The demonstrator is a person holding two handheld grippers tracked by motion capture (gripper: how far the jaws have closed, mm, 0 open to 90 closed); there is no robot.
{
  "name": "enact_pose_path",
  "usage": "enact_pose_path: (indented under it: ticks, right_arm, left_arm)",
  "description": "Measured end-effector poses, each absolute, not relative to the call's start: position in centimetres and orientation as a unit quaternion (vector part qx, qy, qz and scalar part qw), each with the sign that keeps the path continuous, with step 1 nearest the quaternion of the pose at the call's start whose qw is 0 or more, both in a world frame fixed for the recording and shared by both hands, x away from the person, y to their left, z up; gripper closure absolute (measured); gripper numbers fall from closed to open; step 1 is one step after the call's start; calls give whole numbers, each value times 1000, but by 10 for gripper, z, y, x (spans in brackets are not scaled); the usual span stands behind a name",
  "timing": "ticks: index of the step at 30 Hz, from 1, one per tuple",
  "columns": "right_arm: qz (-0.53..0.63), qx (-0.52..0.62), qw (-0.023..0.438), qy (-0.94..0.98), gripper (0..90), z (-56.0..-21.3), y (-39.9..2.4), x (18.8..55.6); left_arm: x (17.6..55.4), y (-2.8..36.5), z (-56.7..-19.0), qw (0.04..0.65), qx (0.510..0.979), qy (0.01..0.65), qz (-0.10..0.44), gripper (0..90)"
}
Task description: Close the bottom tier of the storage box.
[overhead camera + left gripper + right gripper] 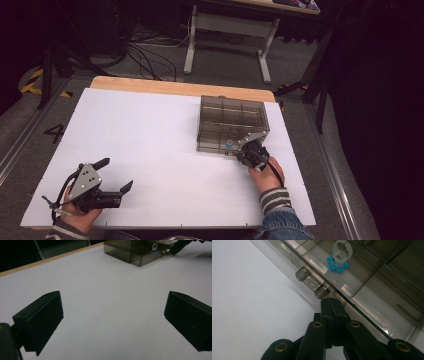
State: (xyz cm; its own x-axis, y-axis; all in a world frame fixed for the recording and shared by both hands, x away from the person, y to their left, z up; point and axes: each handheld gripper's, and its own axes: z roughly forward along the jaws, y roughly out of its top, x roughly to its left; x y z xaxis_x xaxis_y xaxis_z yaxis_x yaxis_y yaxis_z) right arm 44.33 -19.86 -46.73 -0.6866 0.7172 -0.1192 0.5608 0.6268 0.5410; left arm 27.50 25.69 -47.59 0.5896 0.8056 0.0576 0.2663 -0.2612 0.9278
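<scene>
You work at a white table with a bare wooden strip along its far edge, standing on grey carpet in a dim room. Beyond it, cables trail across the floor under a second table's pale legs, and yellow-black tape marks the floor at far left.

Count one smoky plastic drawer box, two grippers, and one small blue-and-clear piece inside the drawer.

Your right gripper sits at the box's near right corner. Its jaws are clenched together with nothing between them, tips right beside the drawer's clear handle; whether they touch it is hard to say from this angle. Your left gripper rests near the table's front left corner, well apart from the box, jaws spread wide and empty over bare white surface.

The right gripper view gives you the handle's two clear knobs and the blue piece sitting in its compartment, which the high view reduces to a faint blue dot. The left gripper view shows the box from the side, with the drawer standing slightly out of the front. The high view alone lets you see the compartment grid on top.
</scene>
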Motion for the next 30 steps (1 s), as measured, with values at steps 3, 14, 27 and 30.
enact_pose_path:
  ticks: [3,14,27,30]
  right_arm:
    - [243,366,167,883,900,-468,-199,447]
    - [253,378,183,872,900,-471,-199,459]
    - [263,386,200,861,900,-474,-197,468]
    - [265,388,205,859,900,-475,-197,469]
  left_arm:
    - [273,259,-476,488,744,360,279,29]
    - [267,263,-477,490,738,369,280,28]
    - [263,266,-478,490,738,371,279,28]
    - [262,267,-478,491,736,373,279,29]
